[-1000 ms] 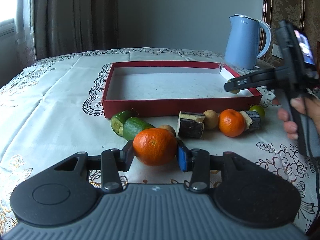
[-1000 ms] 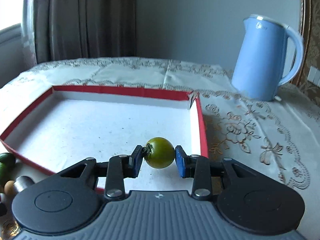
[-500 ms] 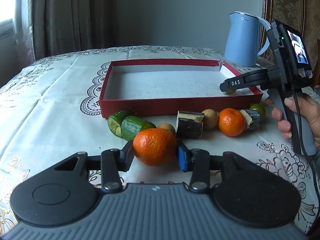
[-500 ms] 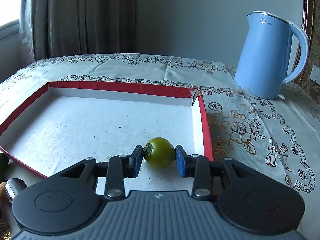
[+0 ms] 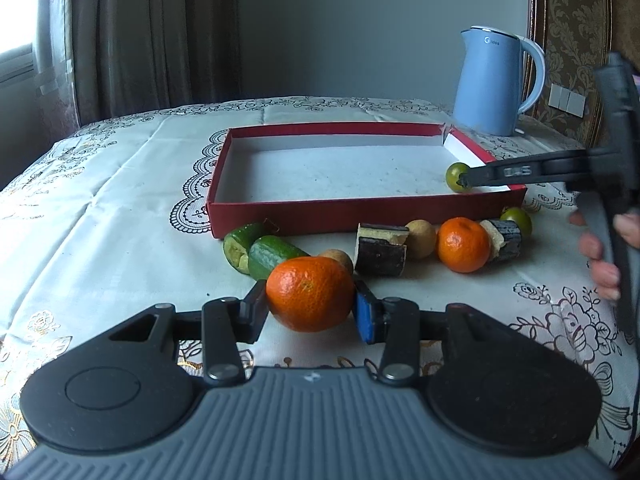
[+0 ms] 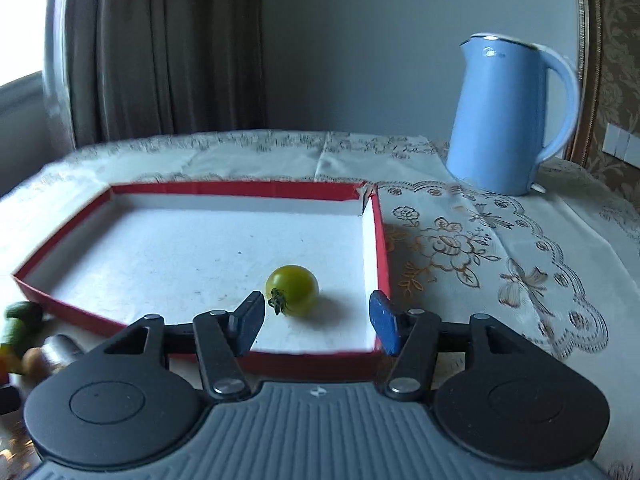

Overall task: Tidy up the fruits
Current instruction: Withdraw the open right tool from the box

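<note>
My left gripper [image 5: 310,308] is shut on a large orange mandarin [image 5: 310,294], just above the tablecloth in front of the red tray [image 5: 360,210]. My right gripper [image 6: 318,320] is open over the tray's near right corner [image 6: 382,248]. A green tomato [image 6: 294,290] lies on the tray floor between and just beyond its fingers, free of them. It also shows in the left wrist view [image 5: 456,176] at the right gripper's tip [image 5: 466,179]. Before the tray lie cucumber pieces [image 5: 260,250], a second mandarin [image 5: 464,244], two brown longans [image 5: 420,234], dark chunks [image 5: 380,254] and another green tomato [image 5: 518,220].
A blue electric kettle [image 6: 508,116] stands on the table behind the tray's right corner, also in the left wrist view [image 5: 494,80]. The tray's raised red walls [image 5: 340,128] ring a white floor. Curtains hang behind the table on the left.
My right gripper opened and let go of the green tomato, which now rests on the tray floor. My left gripper has kept hold of the mandarin and lifted slightly.
</note>
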{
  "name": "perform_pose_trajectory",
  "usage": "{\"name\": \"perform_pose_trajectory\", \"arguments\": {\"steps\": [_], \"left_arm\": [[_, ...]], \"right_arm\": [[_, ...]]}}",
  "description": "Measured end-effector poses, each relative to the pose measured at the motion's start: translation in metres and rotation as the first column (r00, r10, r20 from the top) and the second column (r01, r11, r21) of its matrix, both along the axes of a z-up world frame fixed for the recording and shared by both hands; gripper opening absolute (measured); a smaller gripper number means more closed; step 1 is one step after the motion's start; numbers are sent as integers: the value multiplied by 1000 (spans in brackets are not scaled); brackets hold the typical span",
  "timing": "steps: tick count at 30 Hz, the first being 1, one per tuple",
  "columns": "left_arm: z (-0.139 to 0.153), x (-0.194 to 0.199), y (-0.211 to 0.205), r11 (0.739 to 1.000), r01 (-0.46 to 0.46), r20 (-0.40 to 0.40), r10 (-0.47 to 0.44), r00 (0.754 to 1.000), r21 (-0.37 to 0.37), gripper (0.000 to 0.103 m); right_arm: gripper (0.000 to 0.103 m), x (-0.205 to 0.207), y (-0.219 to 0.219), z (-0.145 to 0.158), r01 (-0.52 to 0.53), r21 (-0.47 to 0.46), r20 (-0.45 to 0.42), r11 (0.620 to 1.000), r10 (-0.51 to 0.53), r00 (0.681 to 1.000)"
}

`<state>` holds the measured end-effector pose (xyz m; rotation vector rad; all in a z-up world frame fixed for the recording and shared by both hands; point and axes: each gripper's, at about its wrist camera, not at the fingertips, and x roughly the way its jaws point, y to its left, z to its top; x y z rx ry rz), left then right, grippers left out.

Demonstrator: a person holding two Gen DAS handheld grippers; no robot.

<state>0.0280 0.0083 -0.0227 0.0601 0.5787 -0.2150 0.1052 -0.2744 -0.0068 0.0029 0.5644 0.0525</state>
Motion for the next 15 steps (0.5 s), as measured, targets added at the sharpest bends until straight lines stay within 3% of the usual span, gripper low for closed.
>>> {"name": "perform_pose_trajectory", "arguments": {"steps": [3, 9, 15], "left_arm": [[1, -2, 1, 1000, -4, 8, 4, 1000, -2, 40], [2, -3, -1, 1000, -6, 10, 6, 1000, 2, 40], [9, -3, -4, 1000, 5, 19, -5, 1000, -2, 40]], "right_arm": [[65, -21, -6, 3, 23, 12, 47, 1000, -24, 999], [65, -48, -27, 4, 95, 64, 99, 993, -101, 990], [66, -57, -39, -7, 209, 2, 82, 978, -209, 975]]}}
